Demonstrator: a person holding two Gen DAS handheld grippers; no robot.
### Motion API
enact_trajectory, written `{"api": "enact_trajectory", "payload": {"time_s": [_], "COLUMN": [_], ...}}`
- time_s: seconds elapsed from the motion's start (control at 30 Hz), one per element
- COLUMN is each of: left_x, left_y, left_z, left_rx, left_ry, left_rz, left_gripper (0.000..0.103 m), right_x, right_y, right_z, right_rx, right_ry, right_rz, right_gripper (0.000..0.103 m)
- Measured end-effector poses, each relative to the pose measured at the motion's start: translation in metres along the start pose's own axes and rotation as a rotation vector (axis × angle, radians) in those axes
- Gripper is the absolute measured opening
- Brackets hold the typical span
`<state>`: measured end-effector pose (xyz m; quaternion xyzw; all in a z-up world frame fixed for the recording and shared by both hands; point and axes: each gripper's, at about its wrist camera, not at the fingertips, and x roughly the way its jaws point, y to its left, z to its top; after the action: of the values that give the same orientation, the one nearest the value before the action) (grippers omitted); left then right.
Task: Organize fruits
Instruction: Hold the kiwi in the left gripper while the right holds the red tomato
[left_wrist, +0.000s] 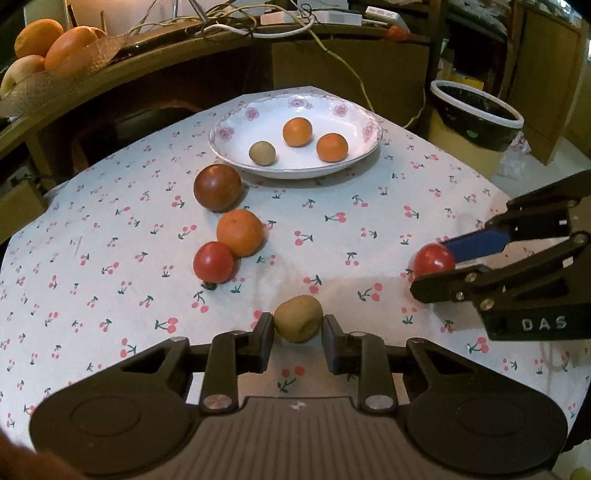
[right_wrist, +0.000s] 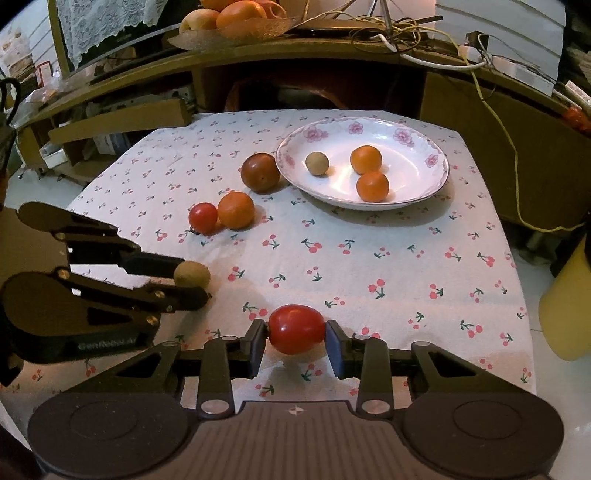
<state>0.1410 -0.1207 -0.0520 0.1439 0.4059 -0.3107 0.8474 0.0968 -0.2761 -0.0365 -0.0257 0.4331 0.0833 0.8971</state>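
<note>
My left gripper (left_wrist: 298, 332) is shut on a small brown kiwi-like fruit (left_wrist: 298, 323) that sits on the cherry-print cloth. The right wrist view shows this fruit (right_wrist: 192, 275) at the left. My right gripper (right_wrist: 296, 334) is shut on a red tomato (right_wrist: 296, 328), its pads pressing both ends. A floral white plate (left_wrist: 332, 114) at the far side holds two small oranges (left_wrist: 297, 132) and a small brown fruit (left_wrist: 262, 153). Left of the plate on the cloth lie a dark brownish tomato (left_wrist: 218, 187), an orange (left_wrist: 240, 232) and a red tomato (left_wrist: 213, 262).
A wooden shelf behind the table carries a basket of large oranges (left_wrist: 44, 48) and tangled cables (left_wrist: 258, 22). A black-lined bin (left_wrist: 476, 114) stands off the table's far right. A yellow container (right_wrist: 569, 306) stands past the right edge.
</note>
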Motion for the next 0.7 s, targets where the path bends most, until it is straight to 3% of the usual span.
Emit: {"api": "enact_trajectory", "payload": {"time_s": [0.3,0.7], "left_x": [0.0,-0.0066], "left_y": [-0.0034,0.0032], "left_z": [0.0008,-0.0038], "left_rx": [0.013,-0.009], "left_ry": [0.0,0.002], "left_rz": [-0.003,-0.014], "left_gripper": [0.033,0.033], "right_x": [0.005,0.0018], "right_y": [-0.0031,-0.0068], "right_z": [-0.0023,0.0033], "right_rx": [0.016,0.027], "right_ry": [0.026,-0.004], "right_rz": [-0.003,-0.007], "right_gripper": [0.035,0.035]}}
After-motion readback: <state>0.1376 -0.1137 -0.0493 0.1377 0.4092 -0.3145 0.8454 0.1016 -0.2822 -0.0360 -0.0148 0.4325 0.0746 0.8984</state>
